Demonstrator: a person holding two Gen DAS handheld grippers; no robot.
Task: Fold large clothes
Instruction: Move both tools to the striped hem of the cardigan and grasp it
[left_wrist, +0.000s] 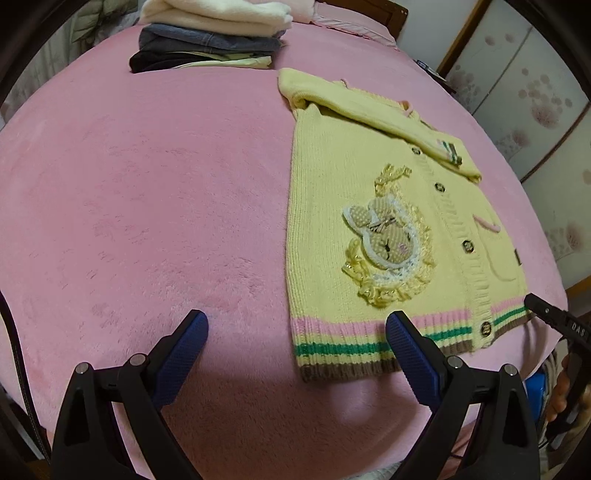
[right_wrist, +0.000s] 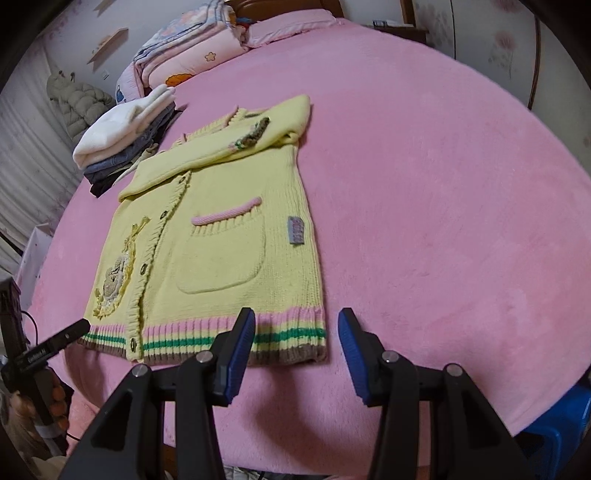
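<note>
A yellow knitted cardigan with a striped hem (right_wrist: 218, 236) is laid flat on the pink fleece bedspread (right_wrist: 424, 184), sleeves folded across its chest. Both grippers are angled steeply downward at the hem: the left gripper (left_wrist: 297, 325) and right gripper (right_wrist: 297, 321) are spread, nothing pinched.

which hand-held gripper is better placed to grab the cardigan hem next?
Probably either: both are open at the hem. The left hand-held gripper straddles one hem corner, the right hand-held gripper the other. A two-corner lift looks likeliest.
</note>
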